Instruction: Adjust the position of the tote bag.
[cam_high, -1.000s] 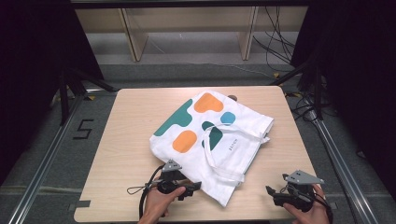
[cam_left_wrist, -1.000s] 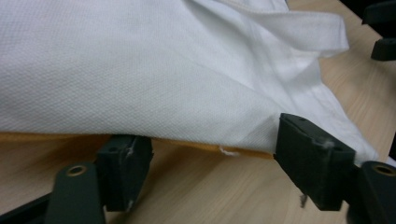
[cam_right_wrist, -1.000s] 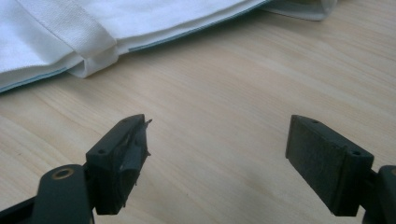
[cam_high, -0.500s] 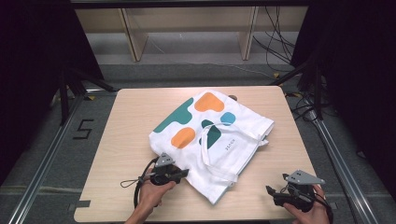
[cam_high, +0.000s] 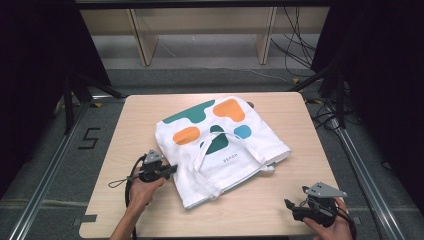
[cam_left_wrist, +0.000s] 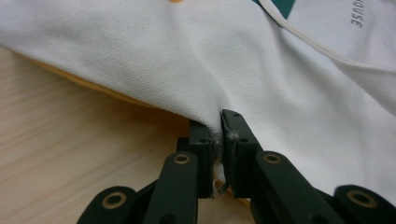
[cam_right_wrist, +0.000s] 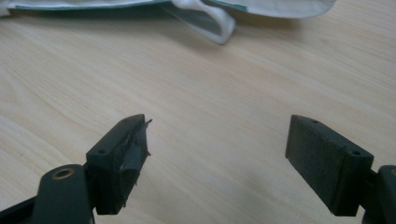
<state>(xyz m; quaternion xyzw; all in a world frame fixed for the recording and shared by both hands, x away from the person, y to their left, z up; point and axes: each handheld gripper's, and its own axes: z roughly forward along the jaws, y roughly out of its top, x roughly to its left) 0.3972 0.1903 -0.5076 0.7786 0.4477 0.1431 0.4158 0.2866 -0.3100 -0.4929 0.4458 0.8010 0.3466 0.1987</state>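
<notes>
1. Your left gripper (cam_high: 172, 170) has just been closing its fingers. Now they pinch the white cloth at the side edge of the tote bag (cam_high: 220, 145). In the left gripper view you can see the cloth squeezed tight between the two black fingers (cam_left_wrist: 236, 149).
2. A second ago that gripper sat nearer to you, by the bag's near corner. Since then it has slid along the bag's left edge, away from you, and the bag has turned a little and moved over on the bench (cam_high: 280, 210).
3. I think this means you have a good hold on the bag now, so you can pull or lift that side.
4. Your right gripper (cam_high: 290, 206) rests near the front right corner of the bench, well apart from the bag. It has not moved. Its fingers (cam_right_wrist: 121, 154) are spread wide with nothing but bare wood between them.
5. The tote bag lies flat in the middle of the bench, with its coloured blobs facing up.
6. Its long side runs on a slant, from the far left to the near right.
7. The handles (cam_high: 215, 165) lie folded back on the cloth, with their ends toward the bag's near right edge. I think that edge is the open mouth, and the closed bottom is at the far left.
</notes>
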